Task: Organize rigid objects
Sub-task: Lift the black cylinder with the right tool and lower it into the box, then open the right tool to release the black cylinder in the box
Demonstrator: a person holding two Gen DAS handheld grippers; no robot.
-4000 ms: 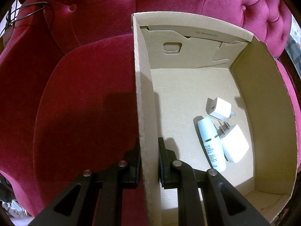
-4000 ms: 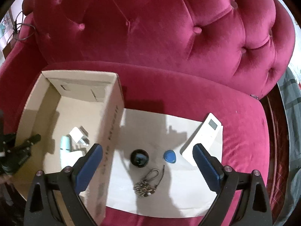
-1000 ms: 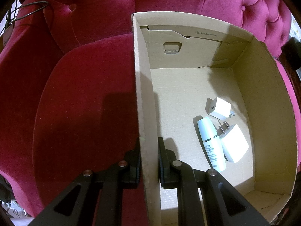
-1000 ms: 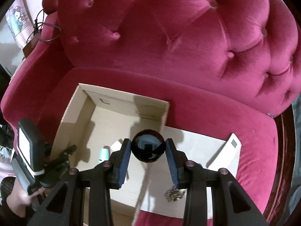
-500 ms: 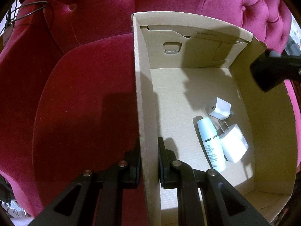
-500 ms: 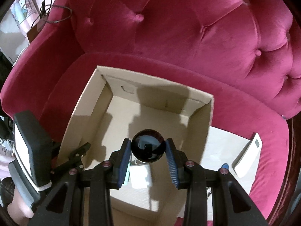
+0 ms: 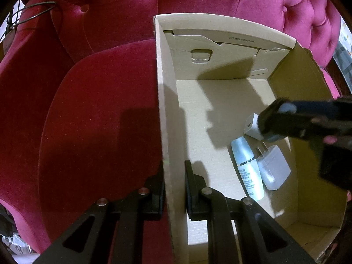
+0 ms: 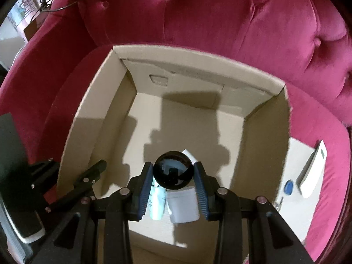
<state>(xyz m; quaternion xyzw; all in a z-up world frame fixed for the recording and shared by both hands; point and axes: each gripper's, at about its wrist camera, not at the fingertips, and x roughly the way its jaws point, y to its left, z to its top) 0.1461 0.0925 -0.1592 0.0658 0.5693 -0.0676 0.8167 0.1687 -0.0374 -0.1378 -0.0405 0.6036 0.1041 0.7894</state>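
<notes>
Left gripper (image 7: 173, 187) clamped tight on left wall of cardboard box (image 7: 167, 114), one finger outside against red sofa seat (image 7: 99, 121), other inside the box; wall pinched between pads, no gap visible. Right gripper (image 8: 172, 181) part-closed on black glossy ball (image 8: 172, 169), blue pads pressing both sides of it, ball held above box floor. Directly beneath and just behind right jaws: white bottle (image 8: 157, 204) lying flat, larger white charger (image 8: 183, 204) touching it on the right; smaller white charger (image 7: 253, 127) just beyond, partly hidden by ball. Well right of right jaws, outside box, on white sheet (image 8: 294, 154): blue fob (image 8: 288, 187) and white remote-like device (image 8: 312, 173), near each other. In left wrist view, right gripper enters from right over the chargers, blurred.
</notes>
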